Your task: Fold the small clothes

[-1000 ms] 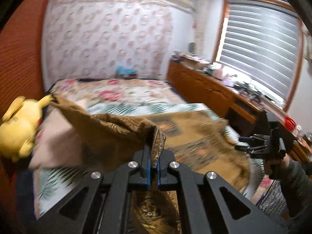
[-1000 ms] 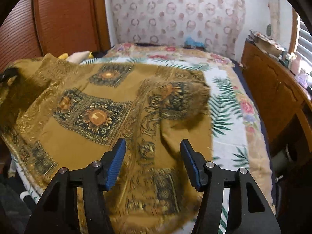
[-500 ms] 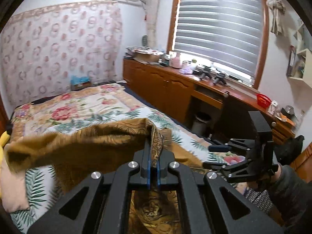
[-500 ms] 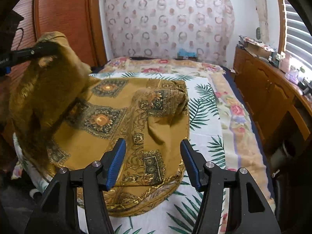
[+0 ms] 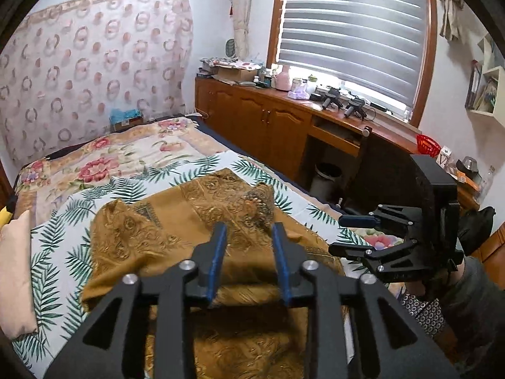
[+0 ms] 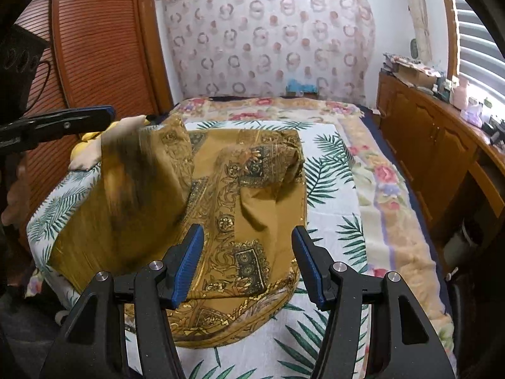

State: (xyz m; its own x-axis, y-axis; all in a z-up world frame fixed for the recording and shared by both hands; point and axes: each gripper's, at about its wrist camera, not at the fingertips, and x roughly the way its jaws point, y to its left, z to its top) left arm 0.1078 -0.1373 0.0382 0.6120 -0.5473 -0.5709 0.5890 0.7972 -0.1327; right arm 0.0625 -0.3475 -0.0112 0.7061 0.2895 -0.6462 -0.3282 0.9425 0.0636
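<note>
I am folding a mustard-gold patterned cloth [image 6: 252, 208] on the bed [image 6: 344, 227]. The cloth lies on the palm-leaf sheet [image 5: 53, 265], in the middle of the bed, and I will tell every place from that cloth.

On the far left side of the cloth, by the wooden wardrobe [image 6: 94, 47], sits a pale pink pillow [image 5: 15, 271] with a bit of a yellow plush toy [image 5: 7, 213] behind it.

My left gripper [image 5: 249, 230] hangs over the near left part of the cloth. Its jaws are opening, and the blue pads [image 5: 217, 255] no longer press on the fabric. Nothing is between them now. From my right camera the left flap of the cloth looks blurred and puffed up, so I think it is dropping onto the rest.

My right gripper [image 6: 247, 240] hangs over the near edge of the cloth, more to its right. Its jaws stand apart and hold nothing. The cloth is under them, not in them.

Past the right side of the cloth is the flowered blanket [image 6: 385, 189], then the brown cabinets [image 5: 268, 126] under the window blinds [image 5: 350, 31].

I think the step now is laying the left flap over. To do it well, I should let the flap land flat and lift my left gripper away without snagging it. There is a bump [image 6: 268, 161] at the far right of the cloth. I should smooth that and line up the edges before the next fold, or the pile will be lumpy.
</note>
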